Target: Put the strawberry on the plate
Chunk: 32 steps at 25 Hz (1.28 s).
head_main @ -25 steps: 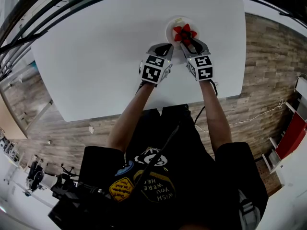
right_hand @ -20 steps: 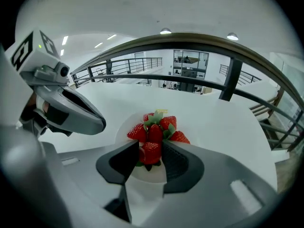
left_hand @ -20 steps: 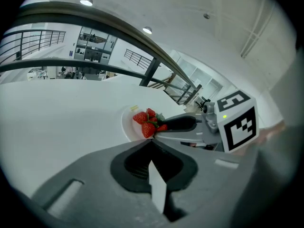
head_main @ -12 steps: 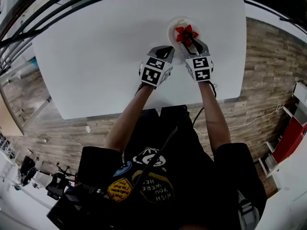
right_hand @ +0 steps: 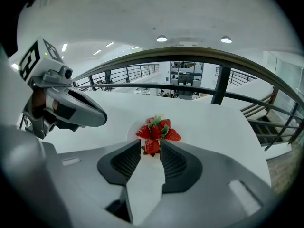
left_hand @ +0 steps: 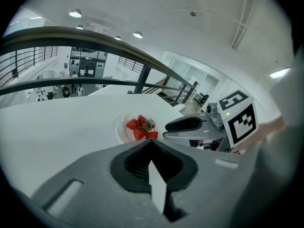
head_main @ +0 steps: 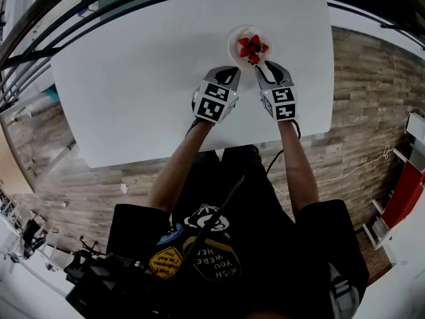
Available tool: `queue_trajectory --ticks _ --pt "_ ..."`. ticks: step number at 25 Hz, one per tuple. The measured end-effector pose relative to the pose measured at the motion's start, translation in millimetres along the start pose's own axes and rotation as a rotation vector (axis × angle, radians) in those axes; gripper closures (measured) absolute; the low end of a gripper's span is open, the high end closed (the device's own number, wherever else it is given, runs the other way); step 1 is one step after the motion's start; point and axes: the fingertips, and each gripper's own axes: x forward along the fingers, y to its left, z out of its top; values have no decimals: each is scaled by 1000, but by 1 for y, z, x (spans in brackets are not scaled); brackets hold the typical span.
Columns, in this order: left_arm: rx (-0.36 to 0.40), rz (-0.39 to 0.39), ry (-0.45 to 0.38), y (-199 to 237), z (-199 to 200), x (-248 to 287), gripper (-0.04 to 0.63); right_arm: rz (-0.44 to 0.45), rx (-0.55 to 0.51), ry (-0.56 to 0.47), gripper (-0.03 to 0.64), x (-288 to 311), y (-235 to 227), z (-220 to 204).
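Well, with strawberries [right_hand: 156, 129] resting on the plate [left_hand: 121, 129] just ahead of the right claw [right_hand: 151, 148], its empty jaws apart but just narrowing, I'm planning a straight retreat, left claw [left_hand: 151, 144] closed alongside.

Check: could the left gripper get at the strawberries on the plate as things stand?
Probably yes. The left gripper sits just short of the plate, with only bare table between its tips and the strawberries. Its jaws are together, though, so they would have to open first.

table: white, broad [head_main: 133, 78] | floor: wood planks [head_main: 378, 78] | railing: dark, behind table [right_hand: 190, 56]
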Motion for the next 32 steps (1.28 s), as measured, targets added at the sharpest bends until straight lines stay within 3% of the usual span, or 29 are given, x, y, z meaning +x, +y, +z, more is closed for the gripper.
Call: queue_trajectory --ticks 7,12,23,32 --pt "-24 36 -30 -21 5 -23 597 15 33 -57 531 -50 12 0" --pt "94 94 -58 -48 15 -47 597 11 40 -150 573 -93 24 9" --pt "195 166 -170 -89 24 -116 597 1 117 -384 614 -181 52 34" --pt "177 150 -285 -111 25 -188 597 -44 154 -479 614 -252 93 54"
